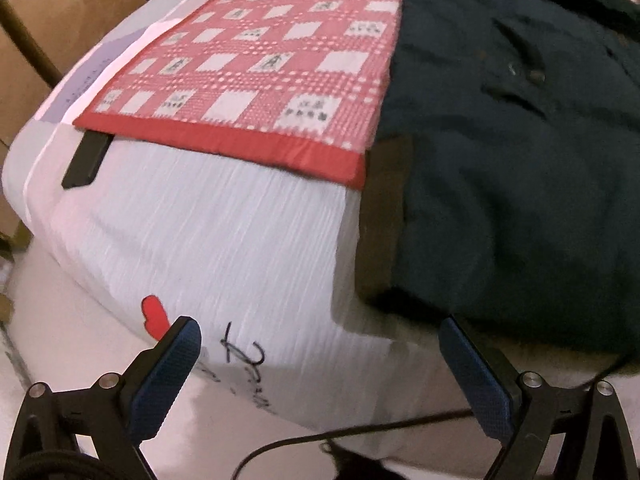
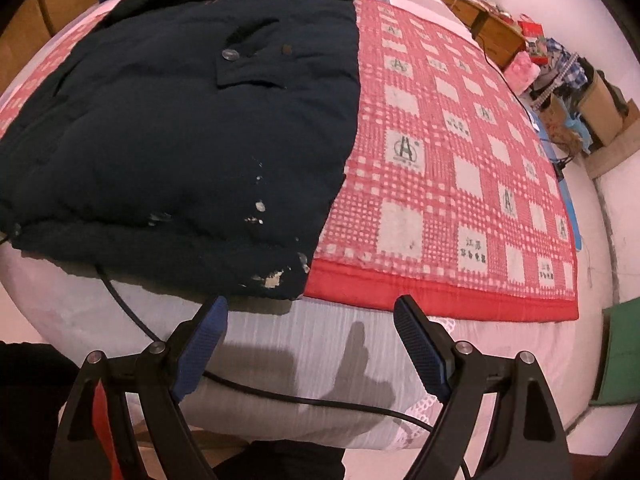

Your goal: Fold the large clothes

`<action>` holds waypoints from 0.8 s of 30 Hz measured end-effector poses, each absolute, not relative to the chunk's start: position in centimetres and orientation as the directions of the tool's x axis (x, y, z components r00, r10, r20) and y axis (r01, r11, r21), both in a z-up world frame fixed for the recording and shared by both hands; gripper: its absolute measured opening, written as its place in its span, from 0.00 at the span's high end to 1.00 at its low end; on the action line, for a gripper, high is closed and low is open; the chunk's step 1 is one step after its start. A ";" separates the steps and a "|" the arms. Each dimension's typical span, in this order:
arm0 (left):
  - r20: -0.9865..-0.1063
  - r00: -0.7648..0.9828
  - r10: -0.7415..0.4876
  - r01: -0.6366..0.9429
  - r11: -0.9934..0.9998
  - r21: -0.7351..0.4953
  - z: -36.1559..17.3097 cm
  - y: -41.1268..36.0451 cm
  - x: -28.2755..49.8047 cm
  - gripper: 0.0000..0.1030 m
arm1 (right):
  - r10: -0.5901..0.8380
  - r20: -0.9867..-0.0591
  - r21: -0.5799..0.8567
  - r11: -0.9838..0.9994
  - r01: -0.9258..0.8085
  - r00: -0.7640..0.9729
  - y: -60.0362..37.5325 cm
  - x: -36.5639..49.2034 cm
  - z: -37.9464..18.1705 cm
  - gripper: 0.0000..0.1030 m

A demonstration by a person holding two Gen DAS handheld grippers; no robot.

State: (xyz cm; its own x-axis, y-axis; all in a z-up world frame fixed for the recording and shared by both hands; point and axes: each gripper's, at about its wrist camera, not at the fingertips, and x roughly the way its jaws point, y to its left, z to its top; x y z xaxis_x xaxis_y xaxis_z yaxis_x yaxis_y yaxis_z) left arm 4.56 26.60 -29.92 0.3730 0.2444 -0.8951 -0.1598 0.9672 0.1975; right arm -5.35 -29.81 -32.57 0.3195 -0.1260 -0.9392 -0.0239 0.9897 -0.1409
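A large dark navy padded jacket (image 2: pixel 180 132) lies folded on the bed, its buttoned pocket flap facing up and white stains near its lower right corner. In the left wrist view the jacket (image 1: pixel 520 160) fills the right side, its hem hanging over the bed's front edge. My left gripper (image 1: pixel 318 330) is open and empty, in front of the bed's edge, just left of the jacket's hem. My right gripper (image 2: pixel 310 306) is open and empty, just below the jacket's stained lower right corner.
A red and white checked blanket (image 2: pixel 460 160) covers the bed under the jacket. The white mattress side (image 1: pixel 208 240) faces me. A black cable (image 2: pixel 132 312) runs along the bed's front edge. Cardboard boxes and clutter (image 2: pixel 568 80) stand beyond the bed's right side.
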 end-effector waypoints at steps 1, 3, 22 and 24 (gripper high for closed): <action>-0.894 0.372 0.251 -0.157 0.966 0.206 -30.0 26.6 4.4 0.03 | -0.128 -0.940 -0.142 0.990 -0.023 0.316 -29.9 -5.3 -32.6 0.15; -0.894 0.371 0.252 -0.162 0.965 0.205 -30.4 26.8 4.6 0.03 | -0.126 -0.938 -0.142 0.990 -0.025 0.321 -29.8 -5.2 -32.6 0.15; -0.802 0.552 0.229 -0.188 0.971 0.148 -28.2 23.6 13.6 0.02 | -0.180 -0.895 -0.185 0.982 0.026 0.409 -29.2 -5.0 -32.5 0.15; -0.802 0.555 0.219 -0.199 0.972 0.127 -27.8 23.8 14.0 0.02 | -0.173 -0.895 -0.180 0.983 0.024 0.410 -29.2 -5.1 -32.5 0.15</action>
State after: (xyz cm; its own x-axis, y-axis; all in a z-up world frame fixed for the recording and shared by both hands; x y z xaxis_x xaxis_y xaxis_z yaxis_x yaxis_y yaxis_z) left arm 14.01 23.77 -27.80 0.5552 0.2187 -0.8024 -0.1990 0.9717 0.1271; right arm -5.13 -29.22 -32.48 0.4099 -0.1734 -0.8955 0.0236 0.9835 -0.1796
